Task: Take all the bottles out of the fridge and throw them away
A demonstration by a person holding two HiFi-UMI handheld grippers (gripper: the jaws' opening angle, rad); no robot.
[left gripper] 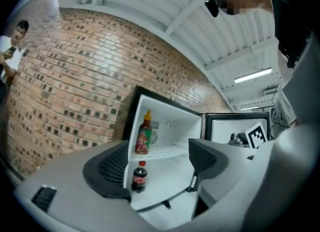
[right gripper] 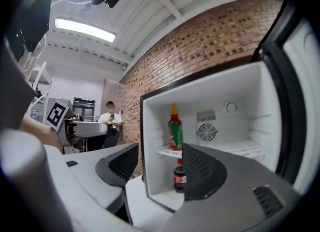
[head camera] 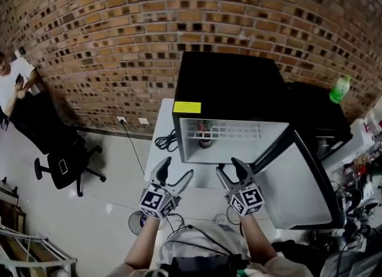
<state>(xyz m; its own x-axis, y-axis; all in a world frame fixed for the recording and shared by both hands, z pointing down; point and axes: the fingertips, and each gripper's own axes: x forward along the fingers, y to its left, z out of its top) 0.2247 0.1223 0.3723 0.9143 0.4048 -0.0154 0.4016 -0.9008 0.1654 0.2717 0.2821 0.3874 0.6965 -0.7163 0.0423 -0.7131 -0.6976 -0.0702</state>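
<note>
Two bottles stand in the open fridge [head camera: 227, 85], and both sit close to its left wall. That is where trouble could start. A claw closing round either one has little room for the jaw on the wall side and may push the bottle instead of gripping it.

The tall red sauce bottle [left gripper: 143, 133] stands upright on the wire shelf [left gripper: 170, 151], near the front edge. It looks narrow and top-heavy, so a knock to its neck could tip it off the shelf. It might then land on the small cola bottle [left gripper: 139, 176], which stands on the fridge floor just below. The shelf overhead also leaves little room to come down on the cola from above, so a level reach looks safer.

The left claw [head camera: 177, 168] and the right claw [head camera: 230, 167] are both released and grasp nothing. They hang in front of the opening, apart from the bottles. The door [head camera: 298, 180] swings out on the right and could be bumped by that hand.

The fridge rests on a white bench [head camera: 162, 126]. A green bottle [head camera: 339, 89] stands outside it, on the black unit to the right. No bin appears in any view.
</note>
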